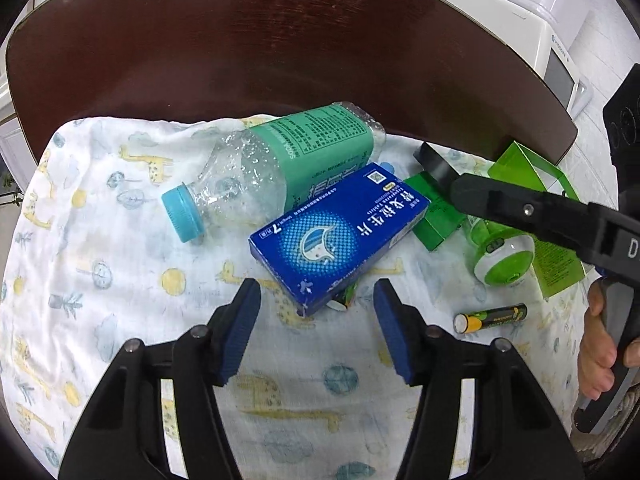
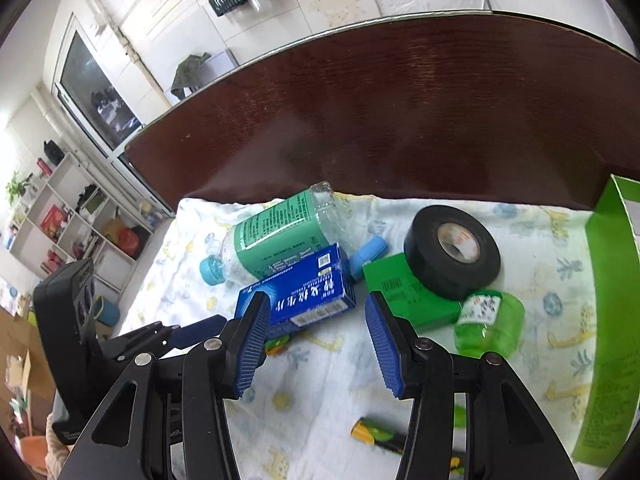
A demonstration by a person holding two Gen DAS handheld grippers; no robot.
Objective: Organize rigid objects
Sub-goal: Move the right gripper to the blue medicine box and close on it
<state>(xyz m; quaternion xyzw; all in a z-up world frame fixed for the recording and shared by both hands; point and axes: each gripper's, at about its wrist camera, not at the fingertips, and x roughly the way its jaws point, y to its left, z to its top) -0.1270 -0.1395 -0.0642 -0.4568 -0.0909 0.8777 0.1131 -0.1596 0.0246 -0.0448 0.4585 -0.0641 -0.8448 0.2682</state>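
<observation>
A blue medicine box [image 1: 340, 236] [image 2: 298, 294] lies on a giraffe-print cloth [image 1: 120, 280], leaning on a clear plastic bottle [image 1: 276, 168] [image 2: 276, 236] with a green label and blue cap. A flat green box [image 1: 436, 216] [image 2: 408, 294], a black tape roll [image 2: 452, 252], a green jar [image 1: 502, 254] [image 2: 490, 324] and a green-yellow battery [image 1: 490, 318] [image 2: 378, 434] lie to the right. My left gripper [image 1: 316, 320] is open and empty, just short of the blue box. My right gripper [image 2: 316, 340] is open and empty above the cloth between the blue and green boxes.
A dark wooden table [image 1: 260, 48] [image 2: 400, 112] runs beyond the cloth. An open bright green carton [image 2: 612, 320] [image 1: 532, 176] stands at the right. A small blue cylinder [image 2: 368, 254] lies behind the green box. A white appliance [image 1: 532, 8] stands beyond the table.
</observation>
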